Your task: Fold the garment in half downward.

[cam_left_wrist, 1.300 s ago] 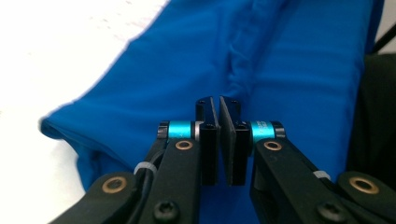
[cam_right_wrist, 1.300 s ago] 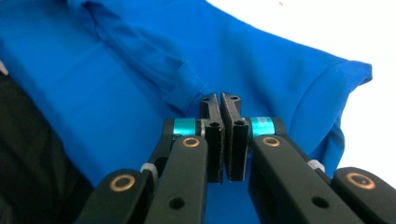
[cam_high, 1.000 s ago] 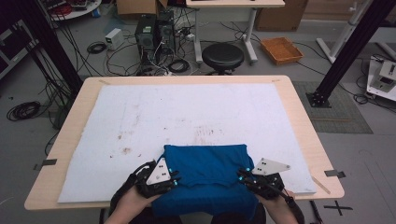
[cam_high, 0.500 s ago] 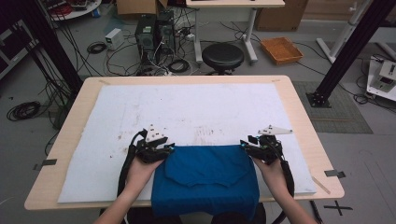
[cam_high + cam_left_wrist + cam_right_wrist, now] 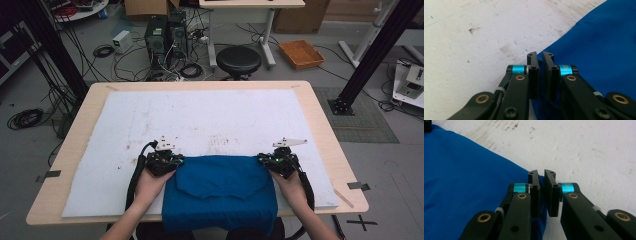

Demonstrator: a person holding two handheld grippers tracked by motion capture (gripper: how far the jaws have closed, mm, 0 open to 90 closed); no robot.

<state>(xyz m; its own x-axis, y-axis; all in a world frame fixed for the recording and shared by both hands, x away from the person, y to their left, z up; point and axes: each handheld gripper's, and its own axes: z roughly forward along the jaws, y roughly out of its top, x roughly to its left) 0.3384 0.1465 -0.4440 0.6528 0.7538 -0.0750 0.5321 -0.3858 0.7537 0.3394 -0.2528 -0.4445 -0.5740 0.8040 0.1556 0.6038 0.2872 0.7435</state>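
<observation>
**Both far corners of the blue cloth pinched, fold part-made**

The left gripper [image 5: 540,56] has its fingers [image 5: 533,72] nearly together, having just closed, with the edge of the blue cloth [image 5: 220,192] between them: a pinch on the fabric at its far left corner. The right gripper [image 5: 541,175] mirrors it, fingers [image 5: 551,195] drawn in on the far right corner, and they too have just been closing. In the high view the left gripper [image 5: 164,161] and the right gripper [image 5: 277,162] sit at the two far corners of the cloth, each held in one hand of a person whose forearms enter from the near edge.

The cloth lies on the near part of a stained white mat [image 5: 210,120] that covers the wooden worktop [image 5: 325,130]; its near edge hangs over the front. A flap with a pointed lower outline already lies across the upper layer, so by appearance at least one fold is made. What is left, judging from this, is to carry the pinched edge over, flatten the cloth and let it go.
</observation>
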